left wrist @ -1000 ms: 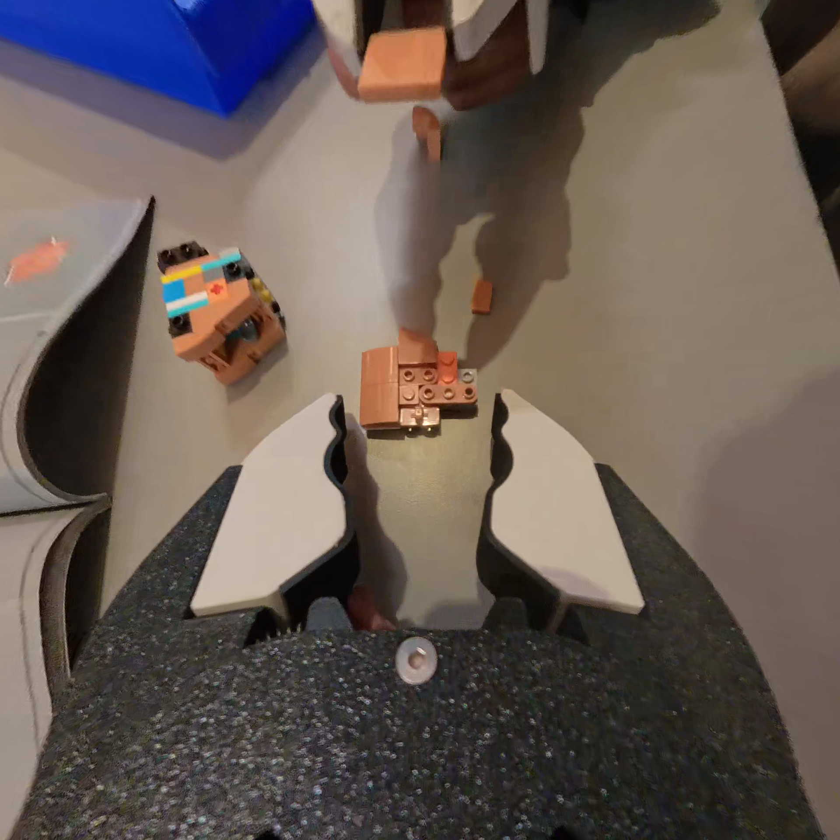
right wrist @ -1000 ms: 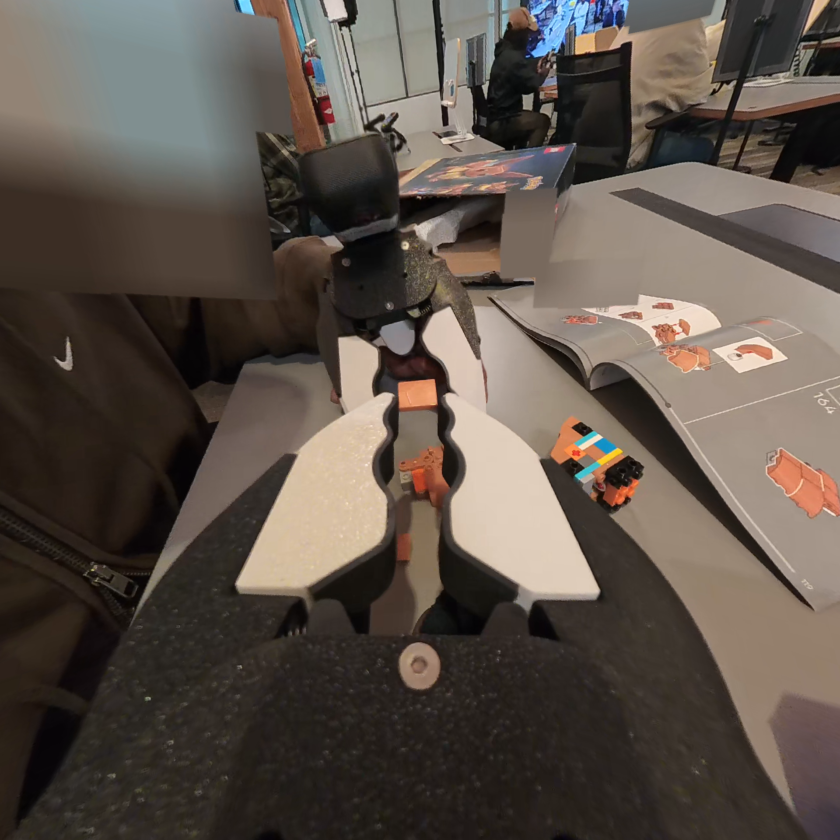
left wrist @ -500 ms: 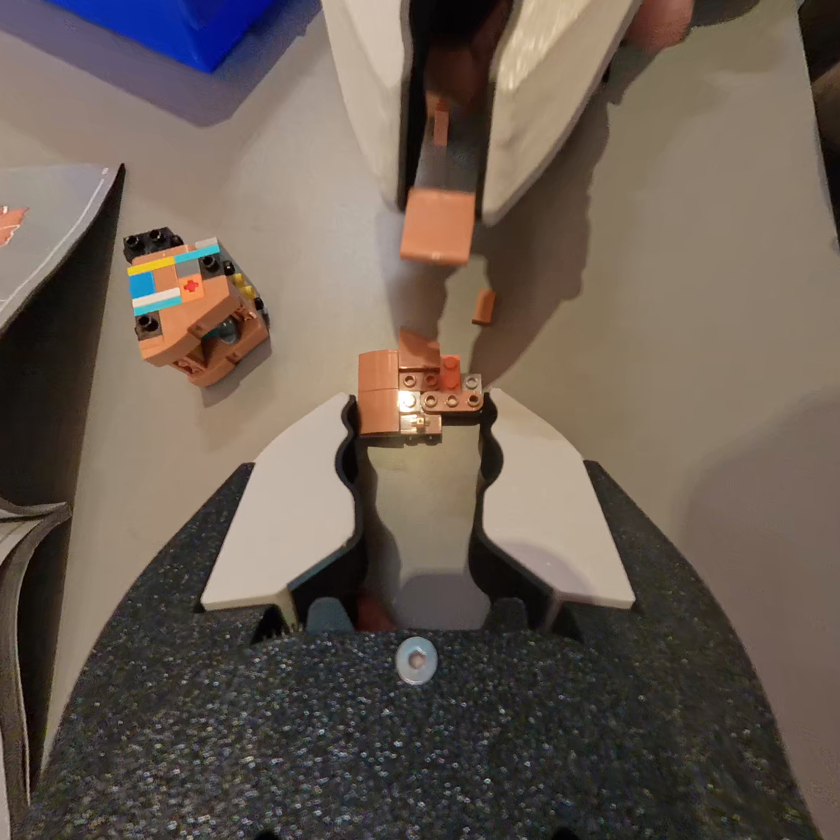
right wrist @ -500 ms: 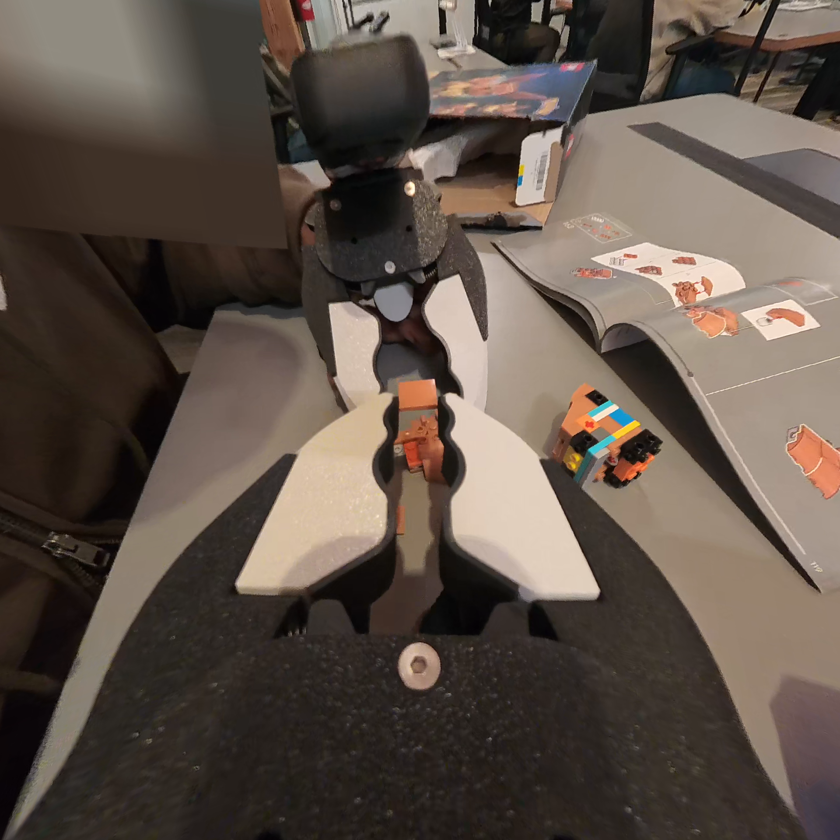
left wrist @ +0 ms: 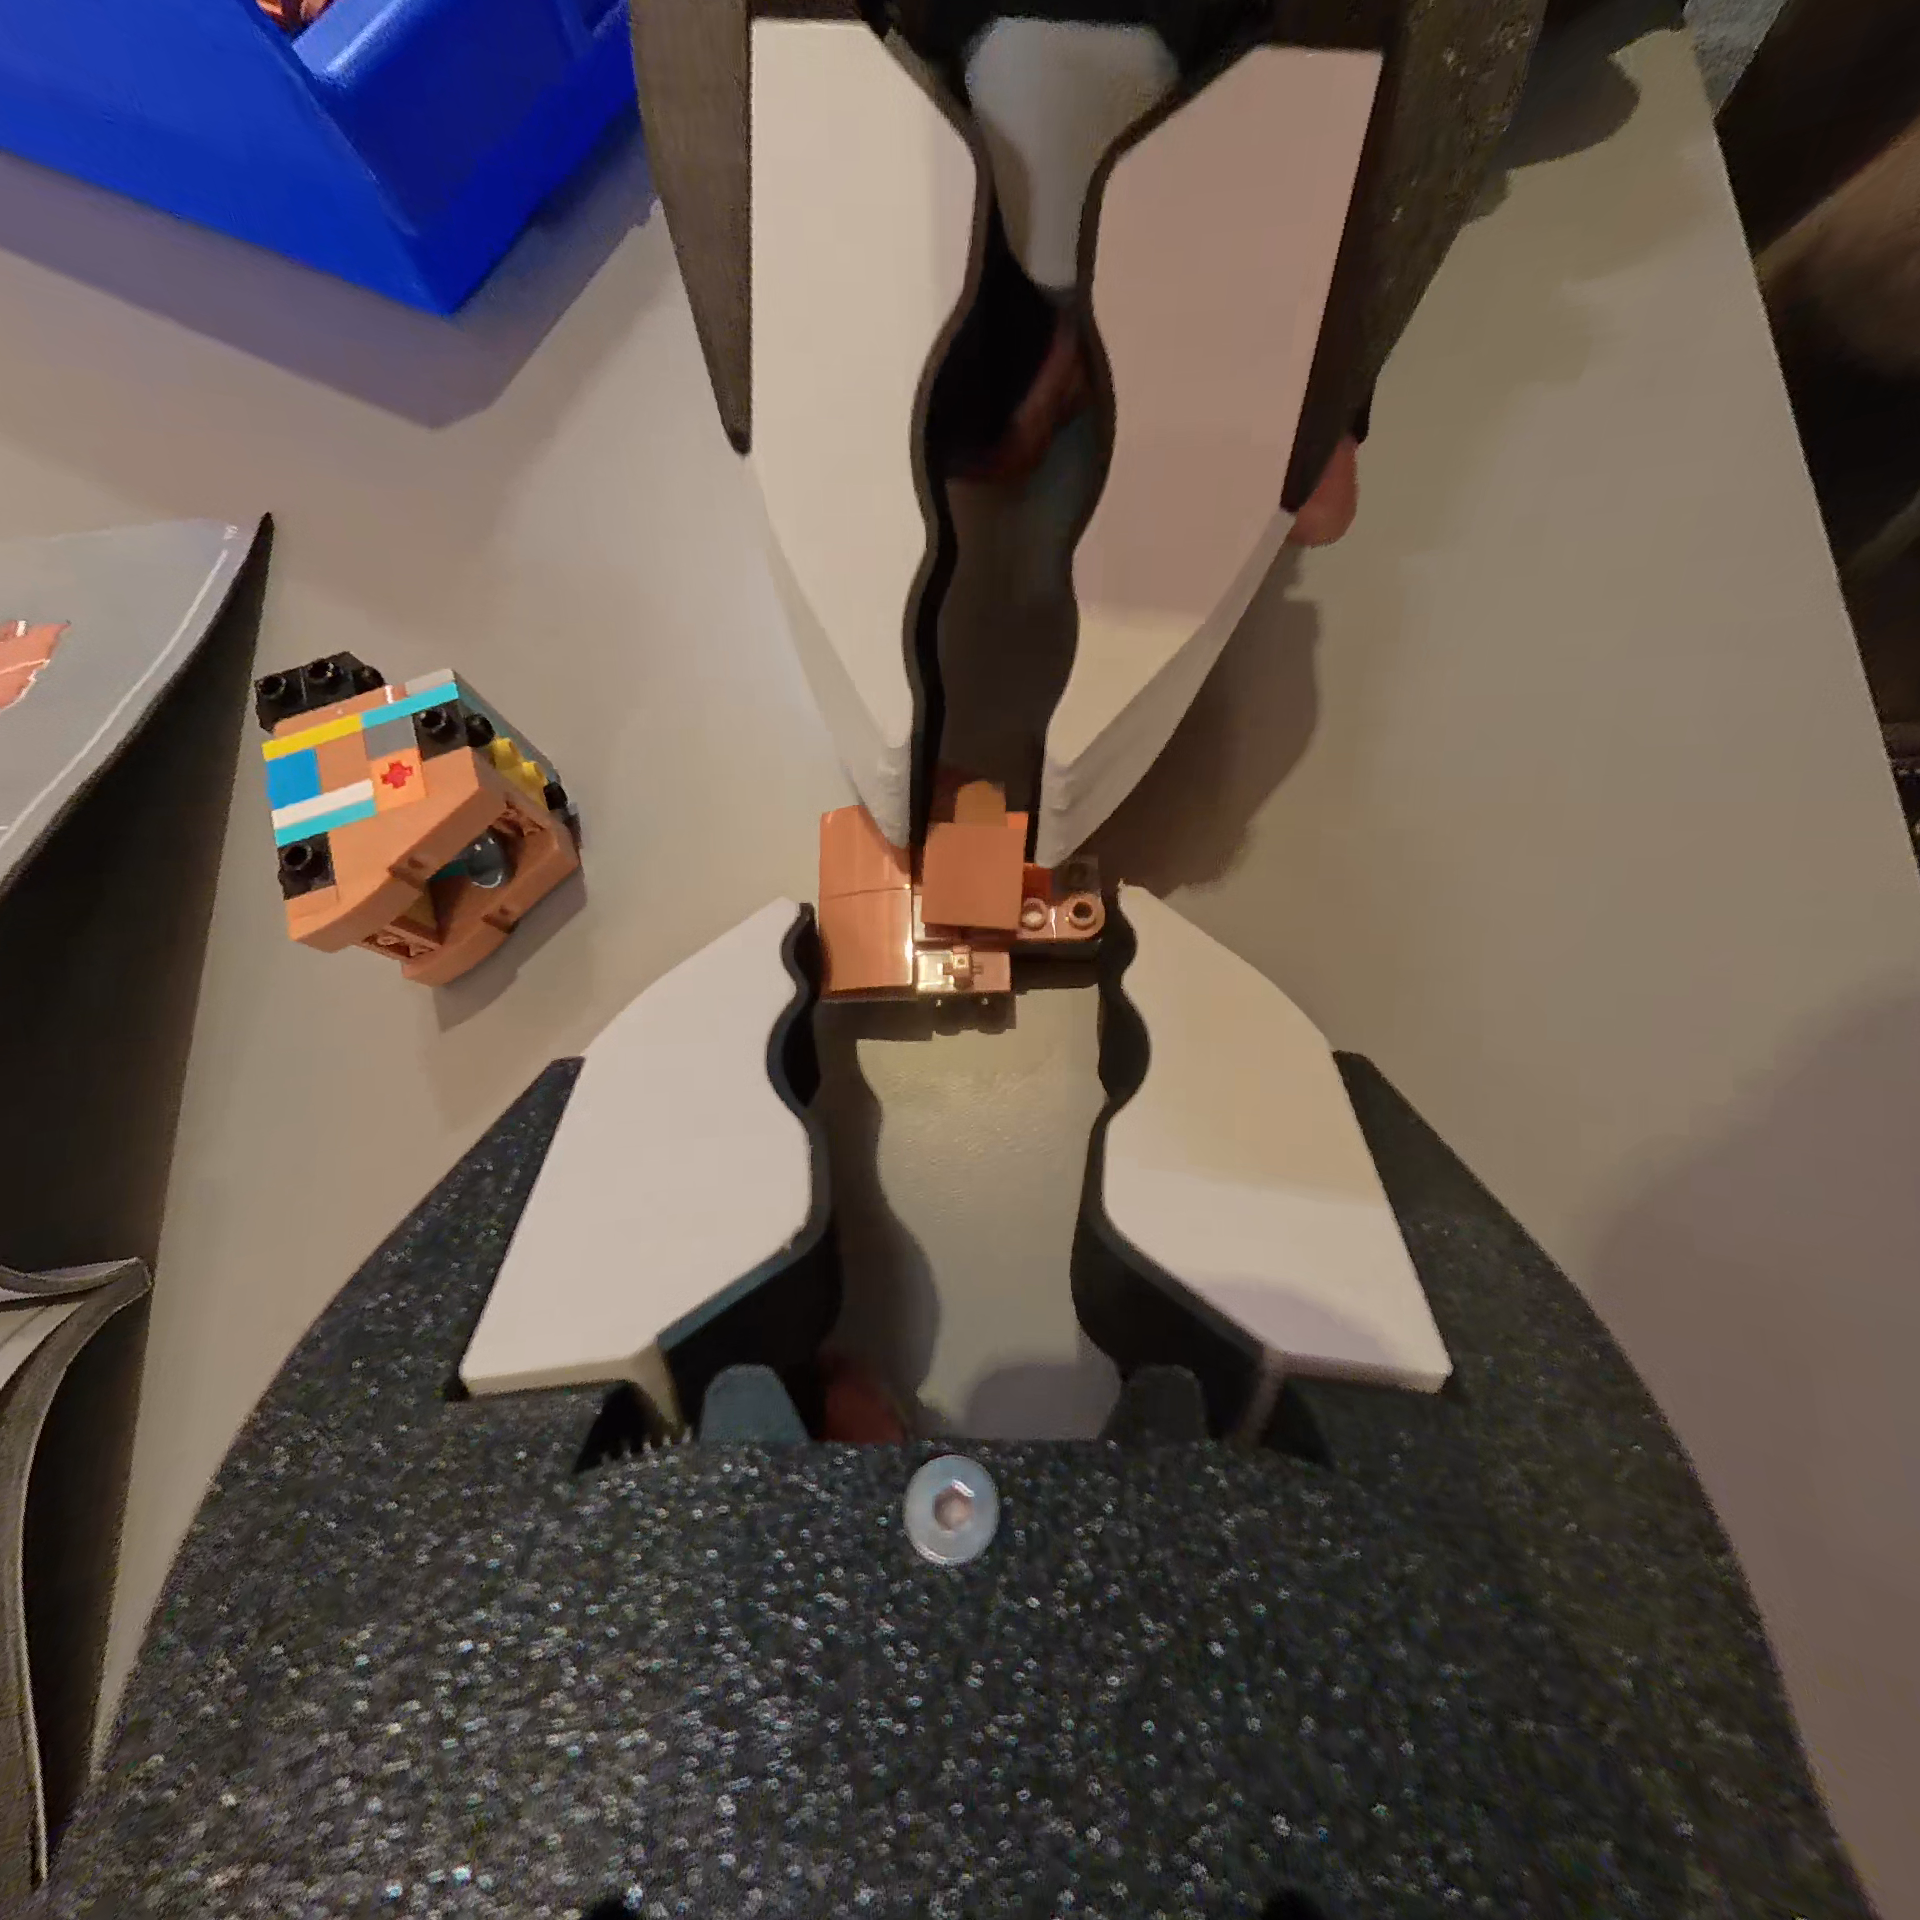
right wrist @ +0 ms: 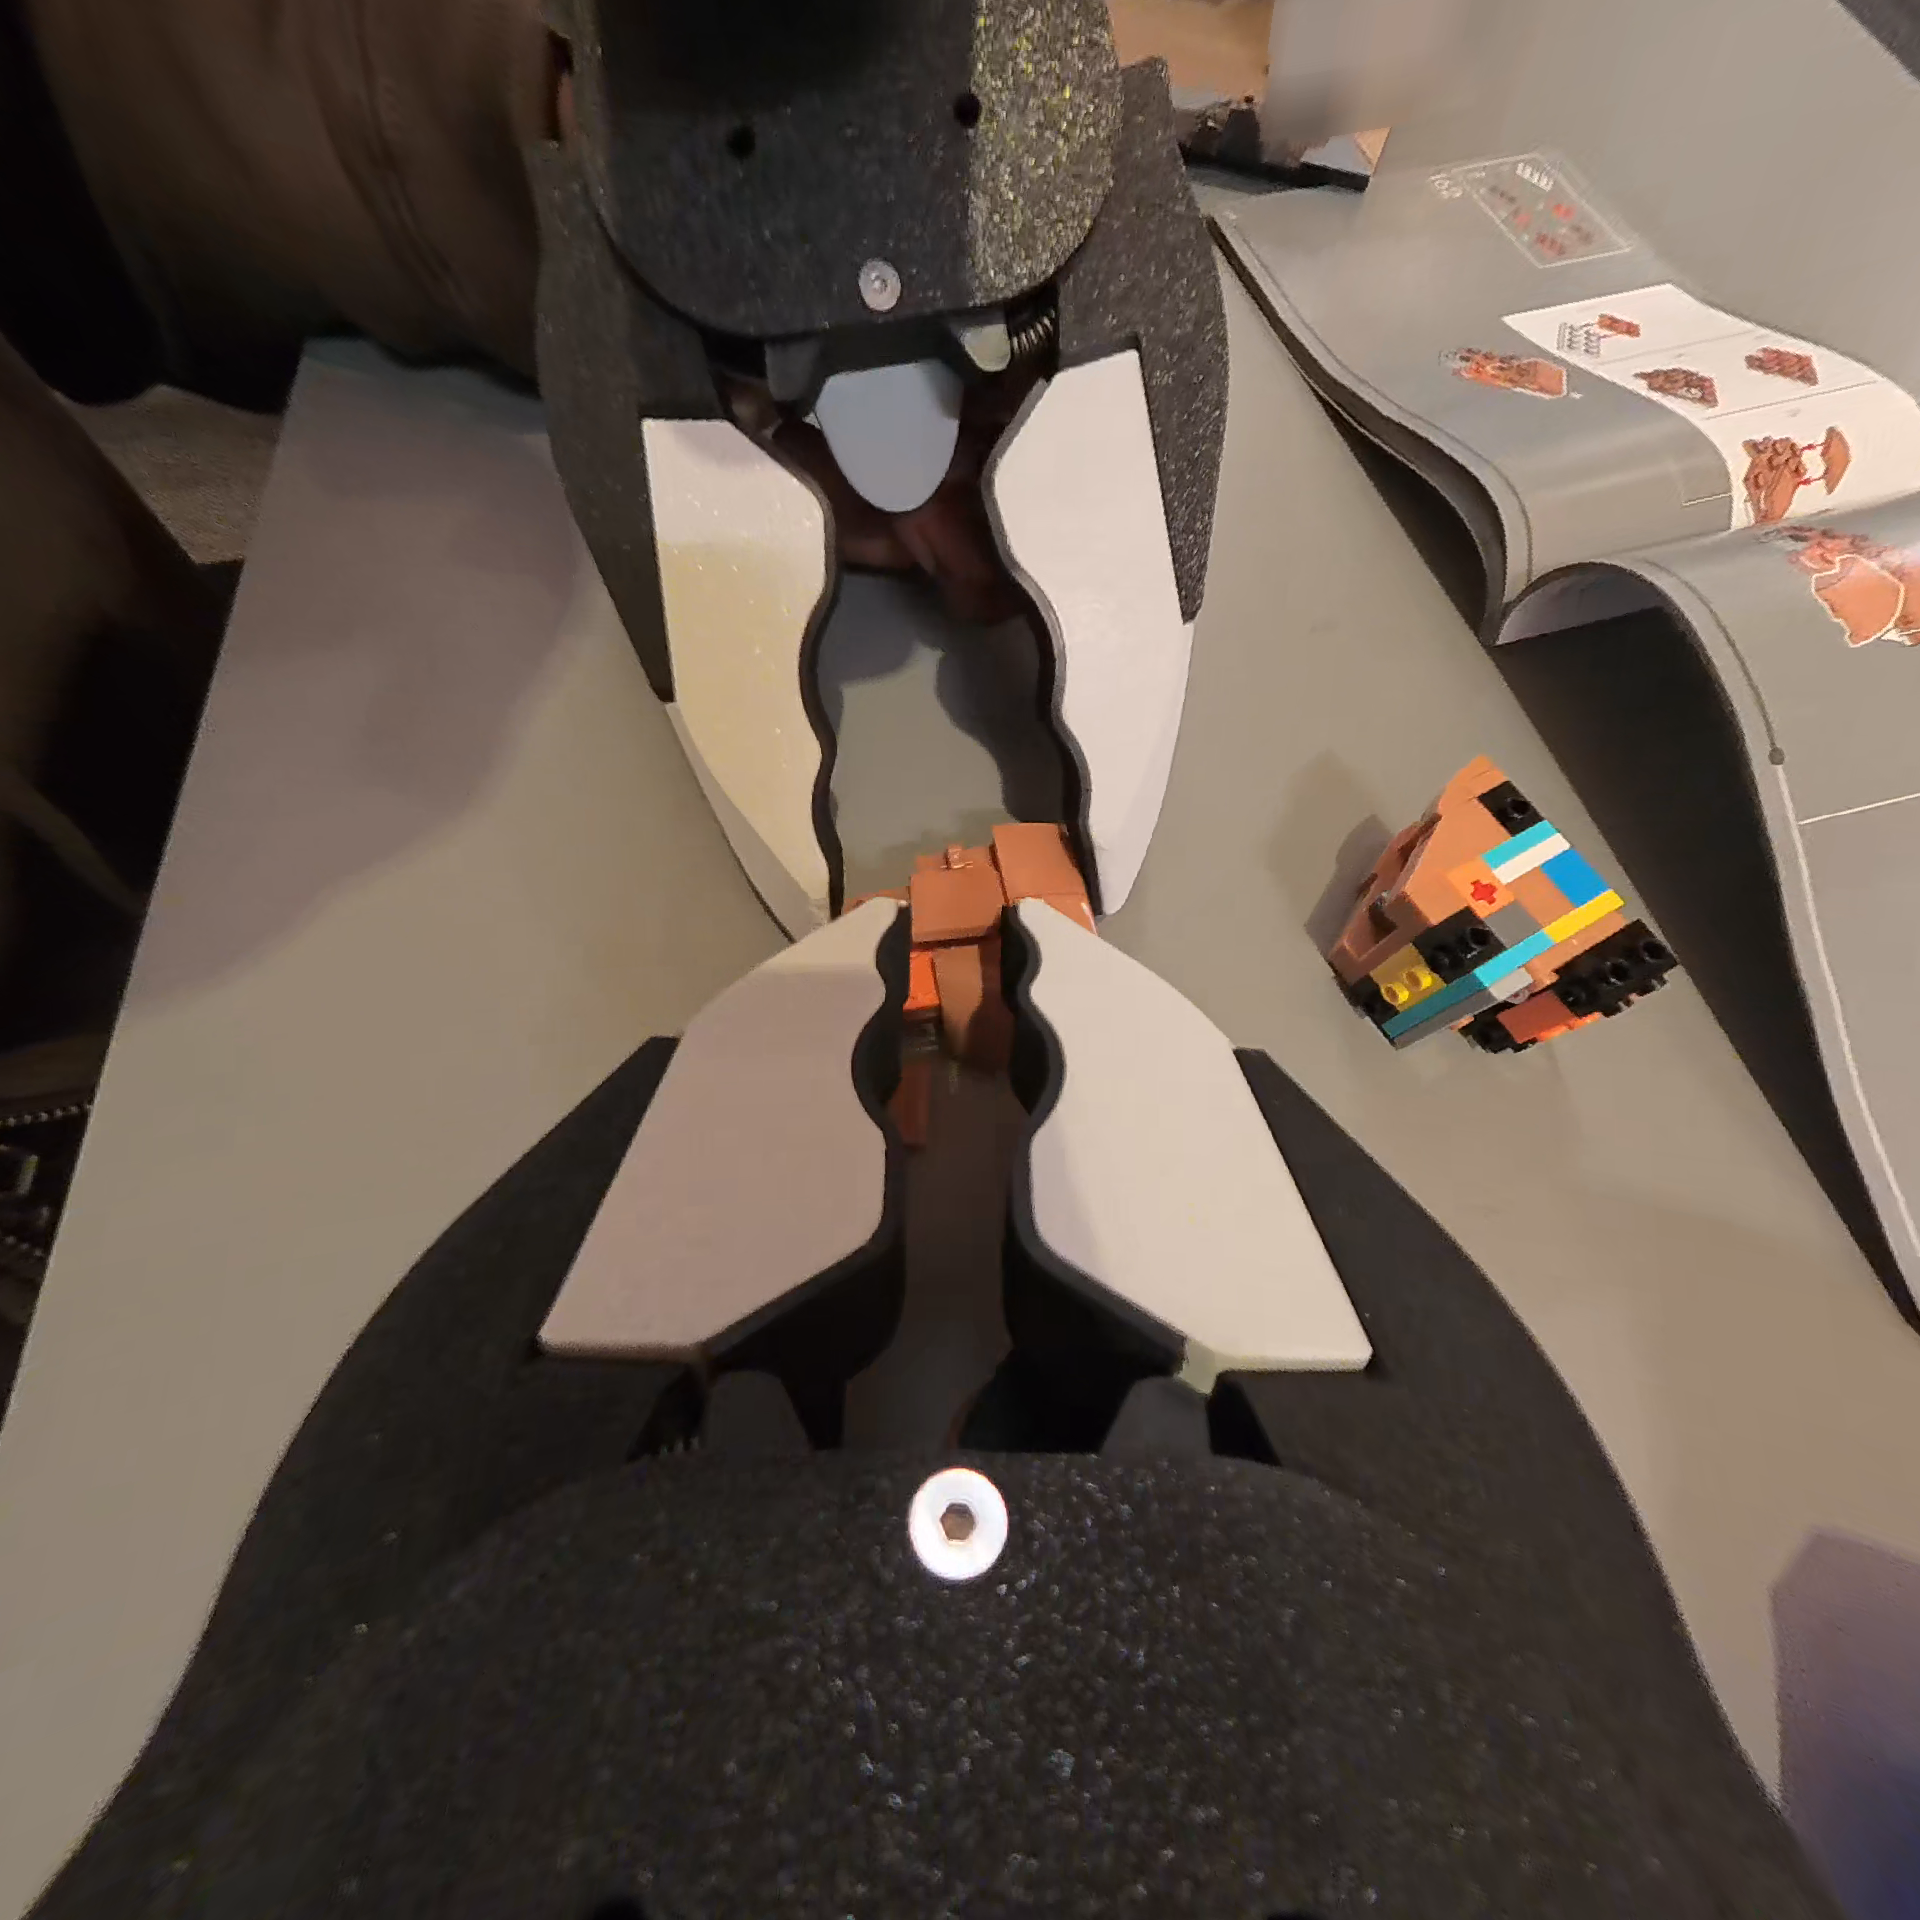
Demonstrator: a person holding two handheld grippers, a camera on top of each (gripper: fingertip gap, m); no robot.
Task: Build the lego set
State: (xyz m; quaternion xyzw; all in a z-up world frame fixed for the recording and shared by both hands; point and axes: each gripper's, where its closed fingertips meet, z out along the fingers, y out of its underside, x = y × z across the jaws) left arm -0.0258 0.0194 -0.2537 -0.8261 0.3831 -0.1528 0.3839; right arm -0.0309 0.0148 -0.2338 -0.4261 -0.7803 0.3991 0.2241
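Note:
A small brown lego sub-assembly (left wrist: 883, 914) lies on the grey table. My left gripper (left wrist: 961, 930) stands around it, one fingertip against each side. My right gripper (left wrist: 977, 831) comes in from the opposite side, shut on a flat brown tile (left wrist: 971, 883) that rests on top of the sub-assembly. In the right wrist view my right gripper (right wrist: 956, 925) pinches the tile (right wrist: 951, 899), and the left gripper (right wrist: 966, 883) faces it with the sub-assembly (right wrist: 1039, 857) between its tips. The studs under the tile are hidden.
A multicoloured lego block (left wrist: 405, 821) lies left of the sub-assembly and also shows in the right wrist view (right wrist: 1496, 935). An open instruction booklet (right wrist: 1662, 468) lies beyond it. A blue bin (left wrist: 260, 135) stands at the far left. A small loose brown piece (right wrist: 914, 1091) lies between my right fingers. Less than 4 cm separates the two grippers' tips. My left gripper's tips are some 6 cm from the multicoloured lego block (left wrist: 405, 821). It is also in sight in the right wrist view (right wrist: 1441, 852).
My right gripper came down and forward with the tile until it sat on the sub-assembly. My left gripper moved forward and narrowed around the sub-assembly.

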